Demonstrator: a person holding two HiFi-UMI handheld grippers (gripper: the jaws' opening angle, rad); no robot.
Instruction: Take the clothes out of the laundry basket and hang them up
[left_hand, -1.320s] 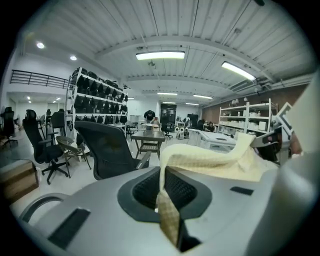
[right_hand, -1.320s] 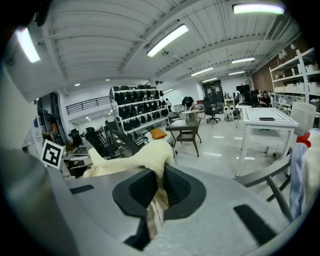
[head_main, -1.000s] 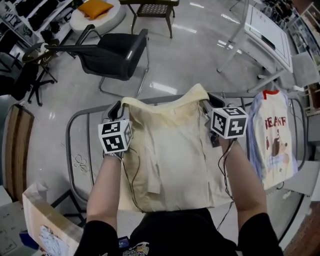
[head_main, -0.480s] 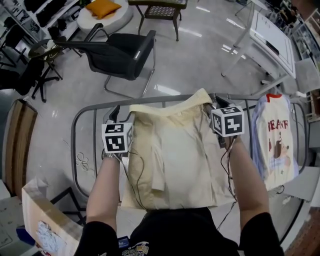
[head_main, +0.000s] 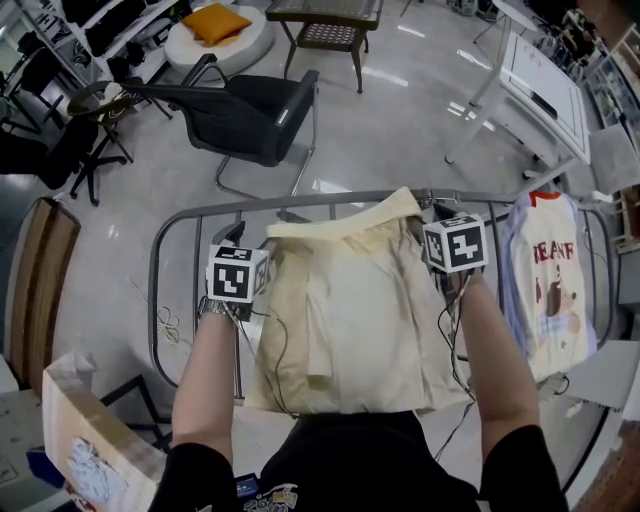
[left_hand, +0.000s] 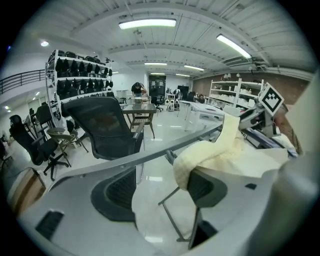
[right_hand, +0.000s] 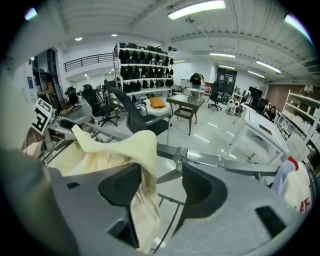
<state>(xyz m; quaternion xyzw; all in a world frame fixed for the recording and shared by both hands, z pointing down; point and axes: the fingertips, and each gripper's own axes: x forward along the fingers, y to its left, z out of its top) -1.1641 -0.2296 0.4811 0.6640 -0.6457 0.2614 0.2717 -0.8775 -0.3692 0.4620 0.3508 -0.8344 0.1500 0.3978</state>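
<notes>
Glossy floor (head_main: 400, 110) lies beyond the grey drying rack (head_main: 152, 290), over whose rail we see the cream garment (head_main: 350, 310) draped, while our left claw (left_hand: 160, 185) and right claw (right_hand: 157, 192) have just been opening and stand wide, with fabric lying loosely over one jaw of each.

The cream garment (head_main: 350, 320) hides much of the rack (head_main: 152, 300) — printed shirt (head_main: 550, 290) lettering partial.
</notes>
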